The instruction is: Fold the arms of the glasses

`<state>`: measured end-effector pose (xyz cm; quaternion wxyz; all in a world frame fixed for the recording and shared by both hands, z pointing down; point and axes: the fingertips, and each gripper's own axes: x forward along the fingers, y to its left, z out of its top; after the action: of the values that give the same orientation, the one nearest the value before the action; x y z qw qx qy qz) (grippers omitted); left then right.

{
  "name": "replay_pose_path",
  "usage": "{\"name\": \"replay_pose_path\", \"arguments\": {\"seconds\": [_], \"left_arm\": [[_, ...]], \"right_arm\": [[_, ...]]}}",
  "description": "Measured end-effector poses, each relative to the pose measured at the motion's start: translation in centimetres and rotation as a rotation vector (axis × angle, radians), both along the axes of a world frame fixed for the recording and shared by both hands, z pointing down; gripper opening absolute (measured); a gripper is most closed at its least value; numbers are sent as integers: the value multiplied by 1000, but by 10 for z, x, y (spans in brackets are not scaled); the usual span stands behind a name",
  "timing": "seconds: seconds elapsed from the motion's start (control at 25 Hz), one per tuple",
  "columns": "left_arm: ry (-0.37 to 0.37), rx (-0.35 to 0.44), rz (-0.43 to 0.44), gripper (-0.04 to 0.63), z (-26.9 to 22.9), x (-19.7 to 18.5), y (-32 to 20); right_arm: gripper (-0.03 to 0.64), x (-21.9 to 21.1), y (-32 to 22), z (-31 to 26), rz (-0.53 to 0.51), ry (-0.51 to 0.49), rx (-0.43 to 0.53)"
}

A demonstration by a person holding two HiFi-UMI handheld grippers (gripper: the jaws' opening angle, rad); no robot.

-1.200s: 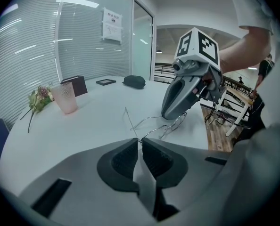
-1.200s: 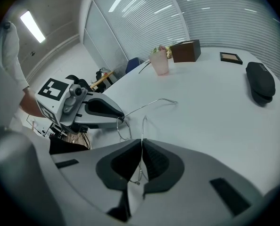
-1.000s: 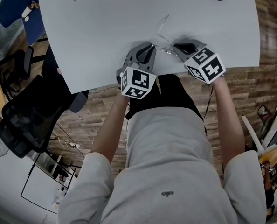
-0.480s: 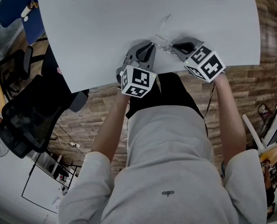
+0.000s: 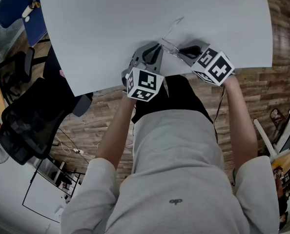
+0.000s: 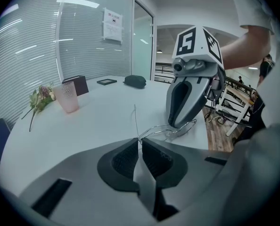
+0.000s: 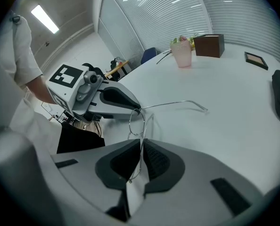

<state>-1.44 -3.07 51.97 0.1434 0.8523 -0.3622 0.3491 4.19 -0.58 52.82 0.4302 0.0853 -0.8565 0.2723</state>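
Much bare table [image 5: 101, 28] beyond the glasses [image 5: 170, 43], near its front edge.

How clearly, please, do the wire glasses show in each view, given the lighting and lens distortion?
Head view: fisheye bends the table edges, and the thin glasses almost vanish against its pale top. Left gripper view: the wire is sharp, though ceiling lights streak glare across the glass wall. Right gripper view: even light, a faint shadow under the wire, dark vignetted corners.
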Motion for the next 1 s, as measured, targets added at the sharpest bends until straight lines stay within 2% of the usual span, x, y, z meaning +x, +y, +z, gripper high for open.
{"name": "replay_pose_path", "arguments": {"seconds": [0.28, 0.48, 0.72, 1.0], "left_arm": [[0, -3, -6, 40, 0, 0, -1], [0, -6, -4, 40, 1, 0, -1], [3, -10, -6, 40, 2, 0, -1], [5, -9, -4, 40, 3, 0, -1]], "right_arm": [[35, 0, 0, 0, 13, -4, -17], [68, 3, -4, -2, 73, -32, -44], [77, 9, -6, -13, 150, -88, -79], [74, 20, -21, -26, 171, -96, -20]]}}
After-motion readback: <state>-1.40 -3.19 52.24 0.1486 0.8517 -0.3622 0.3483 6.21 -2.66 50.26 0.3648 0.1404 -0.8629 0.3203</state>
